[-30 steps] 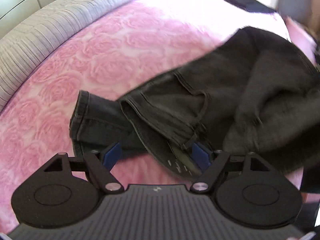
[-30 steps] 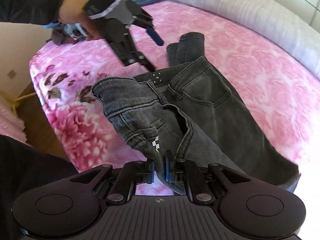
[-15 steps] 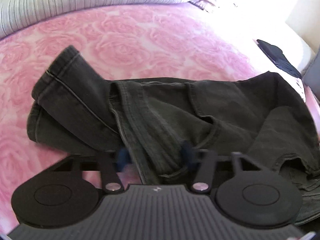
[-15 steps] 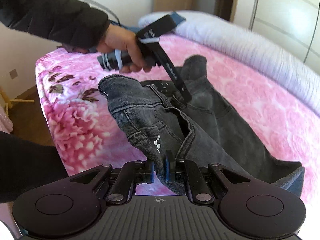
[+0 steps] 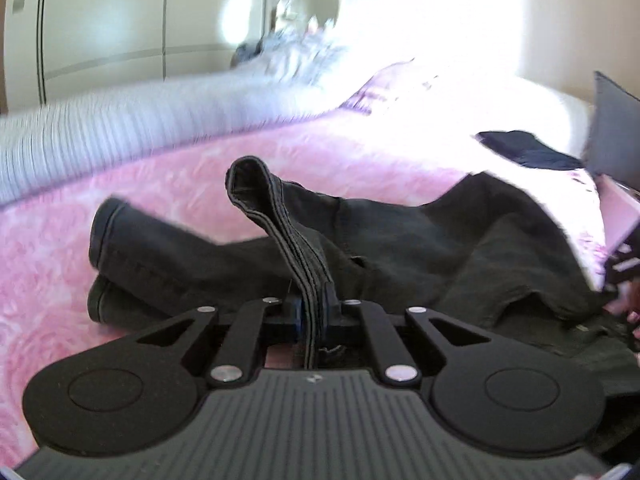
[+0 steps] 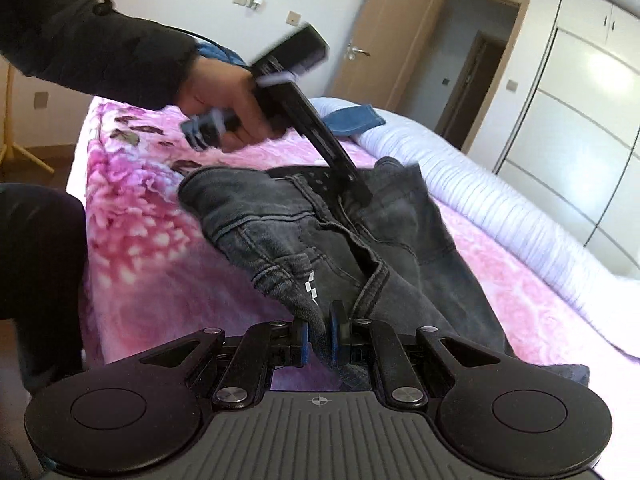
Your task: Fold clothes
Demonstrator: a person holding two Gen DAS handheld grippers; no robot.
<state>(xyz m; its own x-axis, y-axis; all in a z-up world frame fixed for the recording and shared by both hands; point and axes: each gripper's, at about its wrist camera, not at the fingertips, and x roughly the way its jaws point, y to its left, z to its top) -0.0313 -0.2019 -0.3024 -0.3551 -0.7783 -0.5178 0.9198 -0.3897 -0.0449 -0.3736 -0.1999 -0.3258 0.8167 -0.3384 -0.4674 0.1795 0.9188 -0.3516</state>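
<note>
Evidently the dark grey denim jeans (image 6: 400,240) are spread on the pink rose-patterned bed (image 6: 152,248), toward twelve o'clock of both cameras. The waistband is clenched by the left gripper (image 5: 314,312), a bunched edge by the right gripper (image 6: 318,336), probably so a fold can be lifted evenly.

Pink floral bedspread (image 6: 160,256) — striped white bolster (image 6: 500,204) along its far edge

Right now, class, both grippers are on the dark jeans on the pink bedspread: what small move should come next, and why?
Probably lift both grippers together and draw them apart. The left gripper is shut on a waistband fold of the jeans, the right gripper on another bunched edge, and the jeans still lie crumpled on the bedspread, so they need spreading before any fold.
</note>
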